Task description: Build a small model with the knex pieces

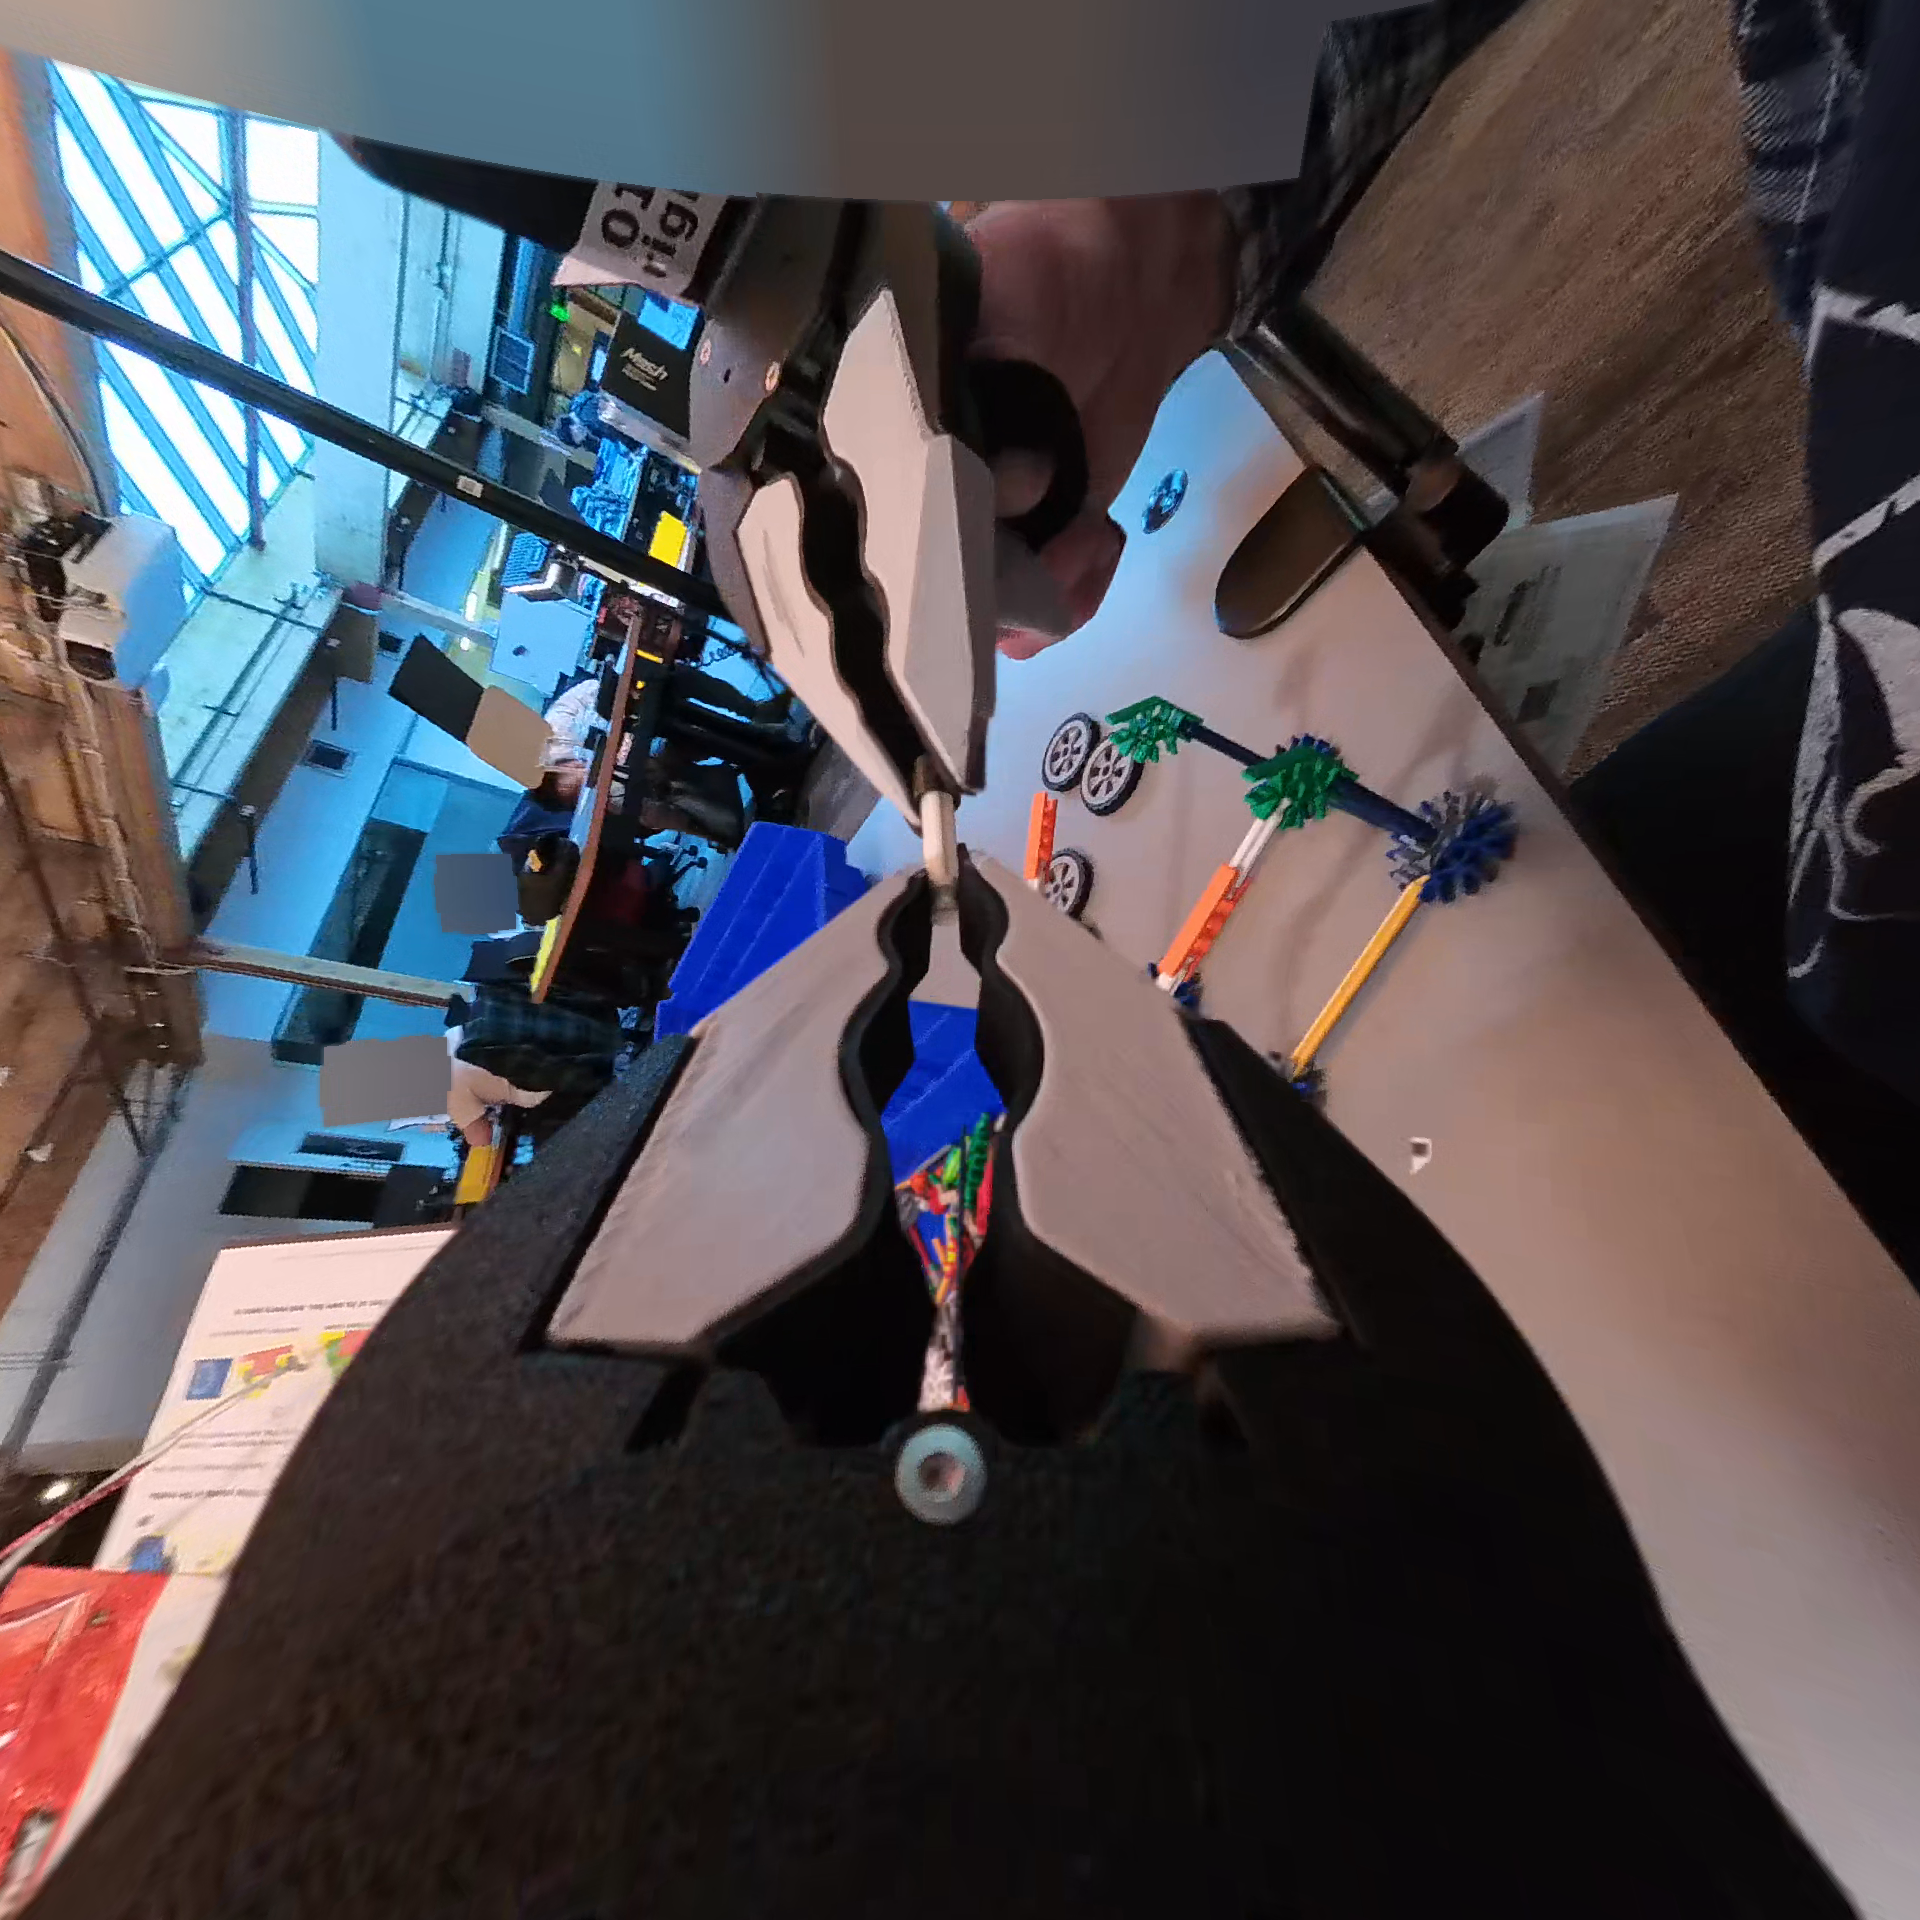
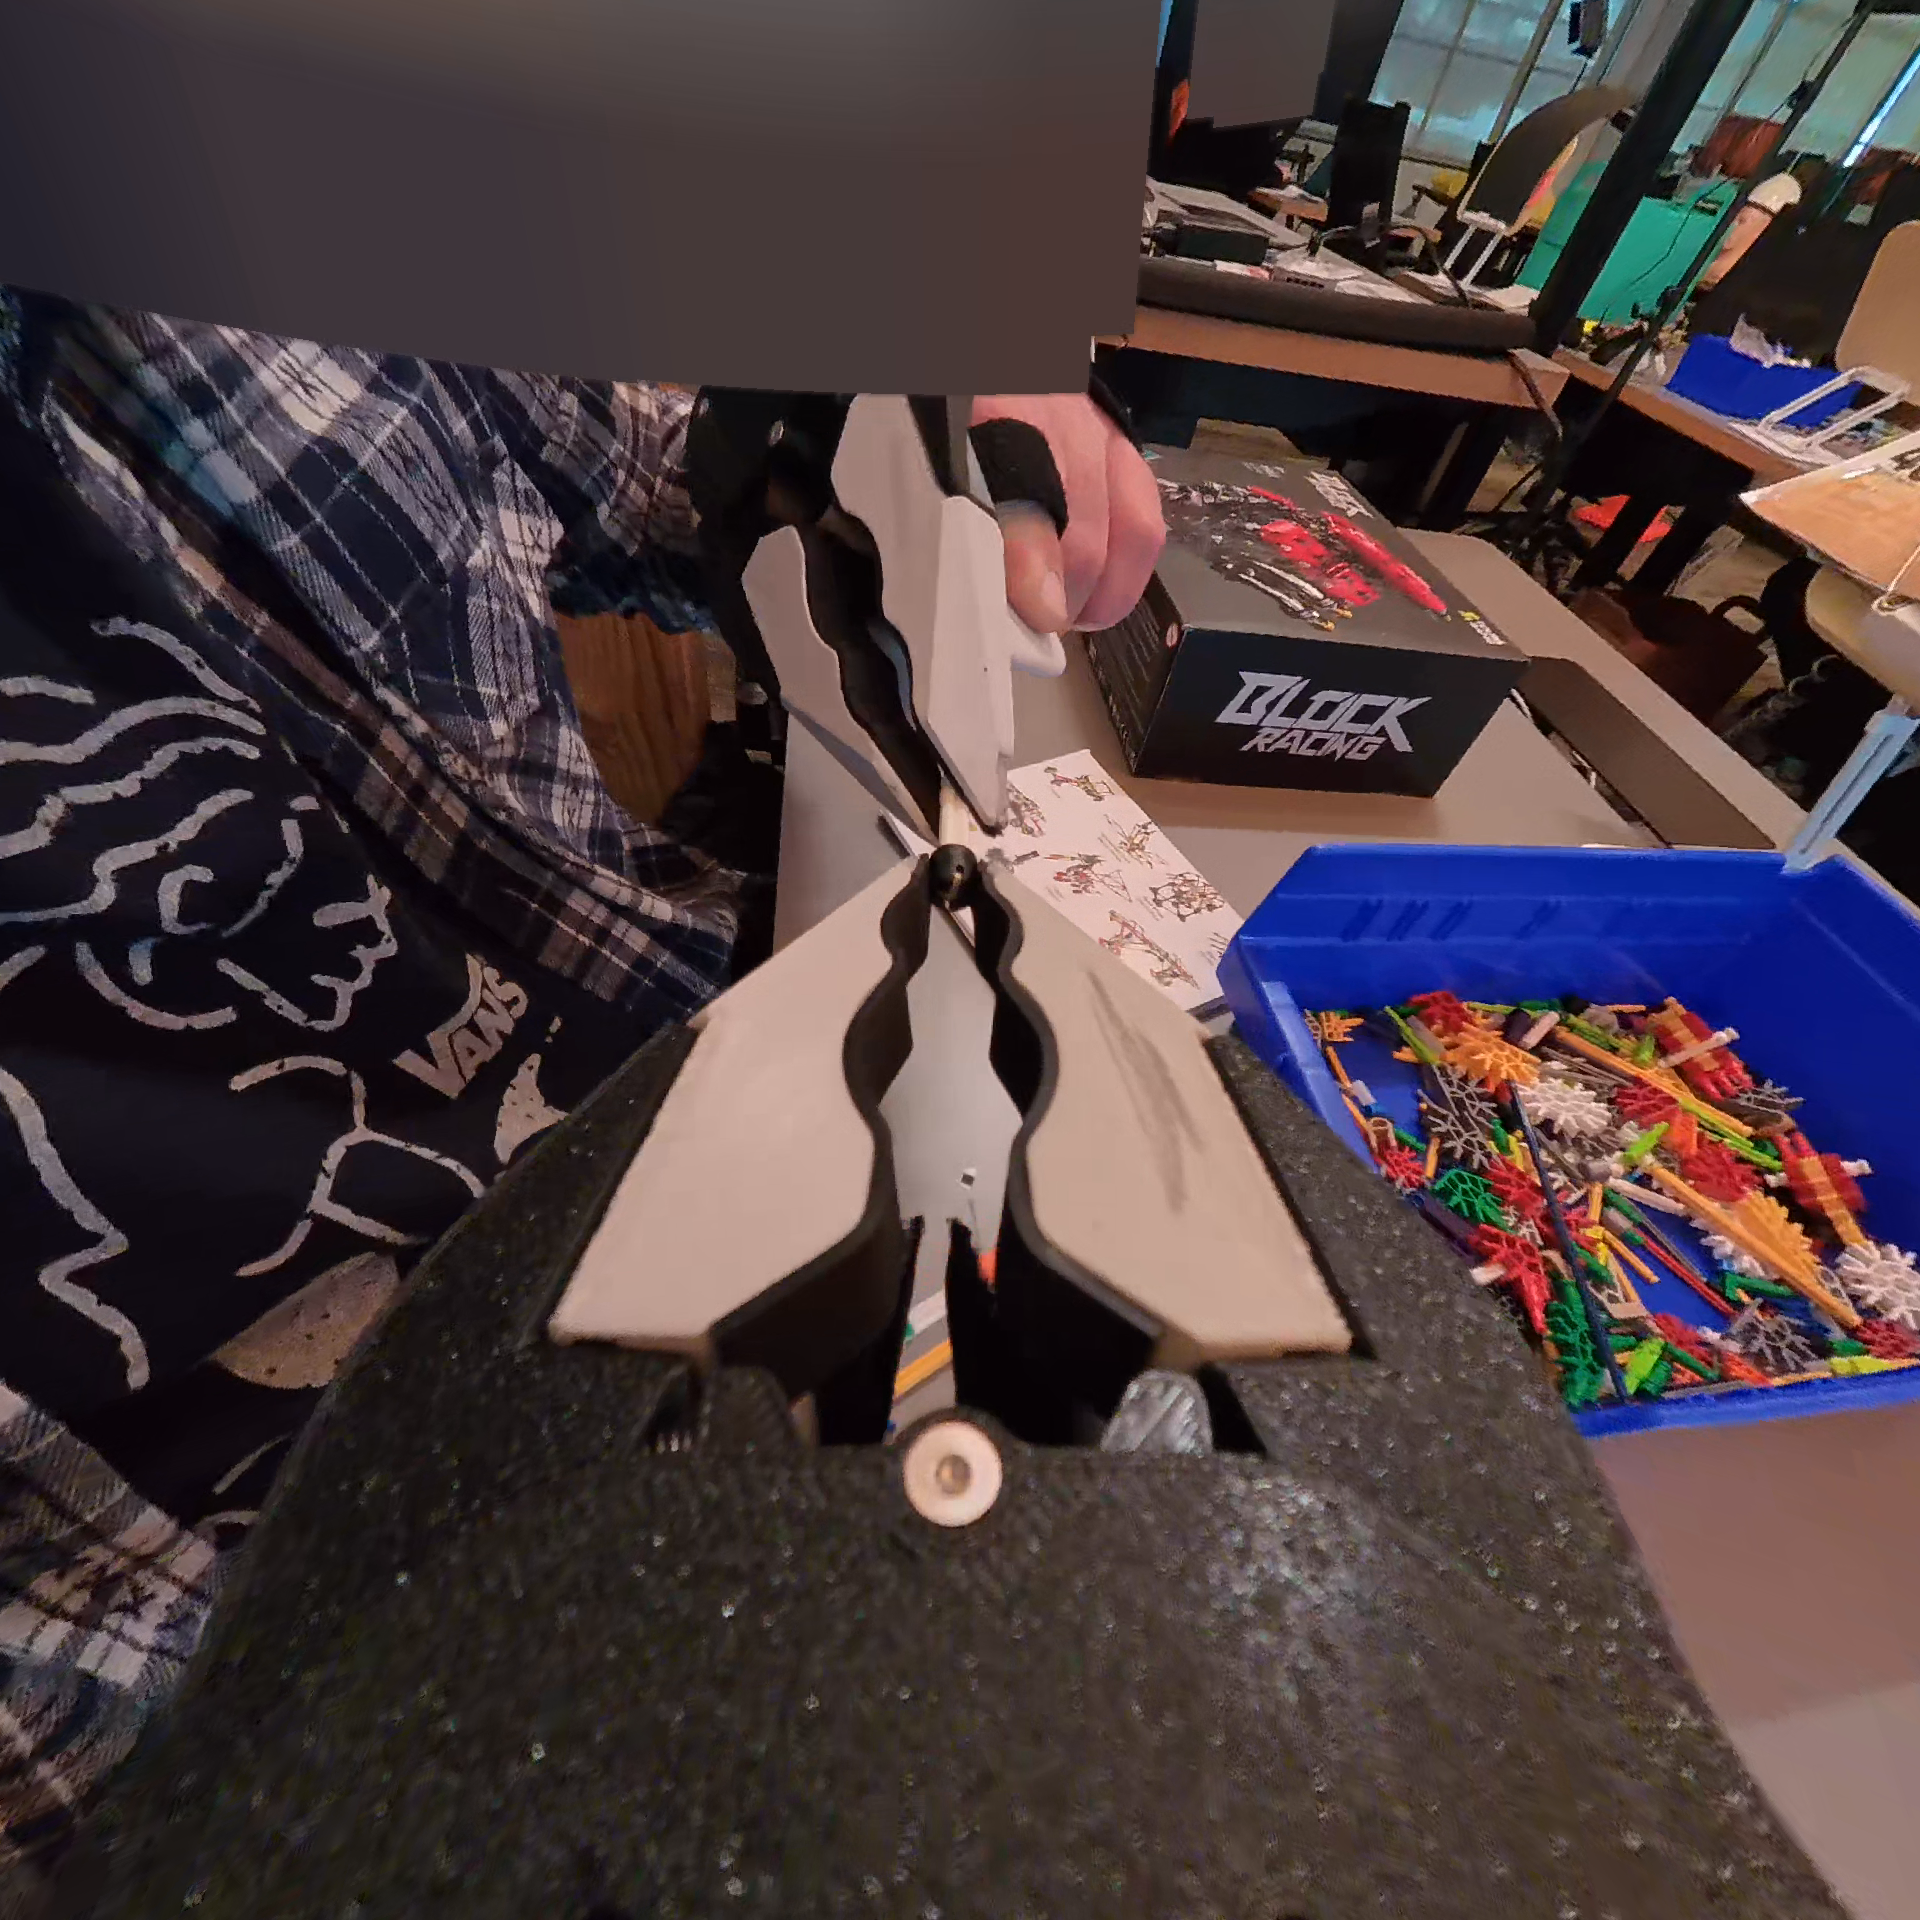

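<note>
So there's a short white rod [image 1: 940,831] held up in the air between the two grippers, tip to tip, and from the right wrist view the end nearer that camera has a small black ball-shaped piece [image 2: 952,871] on it. The left gripper [image 1: 943,883] is pinched nearly shut on one end of the rod, fingers closed down to a sliver, and the right gripper [image 2: 950,875] is clamped the same way around the black piece. Each gripper shows up in the other's camera, pointing straight at it, with a person's hand [image 2: 1081,520] wrapped on the handle. Down on the light grey table [image 1: 1558,1195] sits a half-built frame [image 1: 1299,831] of green and blue connectors with orange, white, yellow and blue rods, and a few small grey wheels [image 1: 1091,764] just beside it. A blue bin [image 2: 1507,935] full of mixed coloured pieces sits near the right gripper, with a printed instruction sheet [image 2: 1112,883] and a black box [image 2: 1309,675] beyond it. The table edge runs close to the person's dark patterned shirt [image 2: 260,883], and bare tabletop shows on the near side of the bin
</note>
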Tool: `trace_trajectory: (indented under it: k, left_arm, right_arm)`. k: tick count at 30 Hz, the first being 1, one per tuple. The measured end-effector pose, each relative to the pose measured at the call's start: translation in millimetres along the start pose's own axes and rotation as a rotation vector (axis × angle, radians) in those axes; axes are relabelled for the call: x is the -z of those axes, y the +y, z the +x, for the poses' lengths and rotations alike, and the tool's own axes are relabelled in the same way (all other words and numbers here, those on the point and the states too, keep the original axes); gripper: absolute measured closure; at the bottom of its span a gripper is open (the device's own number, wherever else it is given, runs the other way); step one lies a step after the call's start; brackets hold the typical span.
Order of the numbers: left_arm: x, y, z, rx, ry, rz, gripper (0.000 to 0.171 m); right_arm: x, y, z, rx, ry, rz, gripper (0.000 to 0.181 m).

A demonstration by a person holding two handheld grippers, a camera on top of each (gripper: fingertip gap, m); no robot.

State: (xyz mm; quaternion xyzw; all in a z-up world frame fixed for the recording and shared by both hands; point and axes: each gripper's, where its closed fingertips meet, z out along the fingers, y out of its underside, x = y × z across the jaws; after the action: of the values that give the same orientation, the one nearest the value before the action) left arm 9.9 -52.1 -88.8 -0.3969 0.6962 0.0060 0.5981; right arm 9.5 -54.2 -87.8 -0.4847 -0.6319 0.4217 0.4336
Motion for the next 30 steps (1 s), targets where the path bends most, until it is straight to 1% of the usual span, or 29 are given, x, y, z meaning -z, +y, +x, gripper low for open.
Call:
trace_trajectory:
  k: [1,2,4,5,6,7,8,10,12,14,16,18,19,21,23,24,26,28,29,30]
  left_arm:
    - [-0.4,1.1,2.0,0.033,0.022,0.007,0.169]
    - [0.0,0.1,3.3,0.1,0.054,0.038,0.17]
    - [1.8,-1.4,3.8,0.291,0.131,0.115,0.17]
    - [4.5,5.6,0.0,0.381,0.138,0.132,0.169]
    - [12.3,22.0,-8.8,0.489,0.134,0.136,0.169]
    - [21.5,35.2,-18.7,0.618,0.131,0.17,0.17]
    - [22.3,40.8,-18.5,0.677,0.152,0.179,0.17]
    - [7.9,43.7,-1.4,0.571,0.177,0.095,0.168]
    - [1.2,50.0,3.8,0.525,0.172,0.026,0.168]
    - [5.5,53.6,-3.7,0.517,0.117,0.02,0.168]
    - [8.2,66.5,-8.9,0.476,0.076,-0.056,0.168]
    - [8.0,80.8,-22.7,0.4,0.031,-0.154,0.168]
    - [5.4,92.9,-27.2,0.375,0.047,-0.235,0.168]
    - [-2.4,110.5,-45.8,0.302,0.043,-0.306,0.168]
    - [-16.9,136.3,-46.5,0.324,0.177,-0.403,0.168]
    - [-27.2,148.7,-54.6,0.313,0.183,-0.425,0.168]
    - [-45.8,179.0,-53.3,0.333,0.296,-0.5,0.168]
    - [-65.6,210.2,-61.2,0.315,0.311,-0.551,0.168]
    - [-71.9,224.6,-55.7,0.352,0.372,-0.59,0.166]
    - [-77.2,242.6,-54.2,0.404,0.396,-0.656,0.15]
  right_arm:
    - [0.1,1.1,-1.1,0.013,0.004,-0.012,0.174]
    - [0.2,2.6,-2.0,0.035,0.014,-0.027,0.174]
    - [2.0,2.5,-2.7,0.092,0.043,-0.051,0.175]
    - [6.2,3.2,-0.7,0.14,0.071,-0.074,0.181]
    - [20.0,0.3,8.9,0.153,0.124,-0.067,0.181]
    - [40.0,-5.8,20.9,0.13,0.174,-0.032,0.181]
    - [51.1,-6.8,27.3,0.135,0.201,-0.039,0.181]
    - [40.5,-0.3,24.8,0.214,0.199,-0.127,0.181]
    - [29.5,2.0,29.0,0.202,0.195,-0.154,0.181]
    - [24.6,4.7,36.2,0.199,0.227,-0.167,0.181]
    - [23.6,11.3,40.2,0.176,0.242,-0.204,0.175]
    - [29.2,19.0,46.6,0.162,0.267,-0.245,0.179]
    - [33.5,21.9,52.0,0.154,0.294,-0.265,0.181]
    - [42.2,23.2,64.0,0.139,0.366,-0.284,0.181]
    - [48.9,21.3,69.9,0.143,0.417,-0.281,0.181]
    - [51.8,19.8,71.3,0.148,0.436,-0.274,0.181]
    - [58.6,18.6,74.3,0.141,0.474,-0.263,0.181]
    - [66.5,18.0,76.6,0.129,0.503,-0.243,0.181]
    - [70.0,18.1,76.5,0.117,0.509,-0.23,0.181]
    - [73.2,19.4,76.3,0.104,0.512,-0.223,0.181]
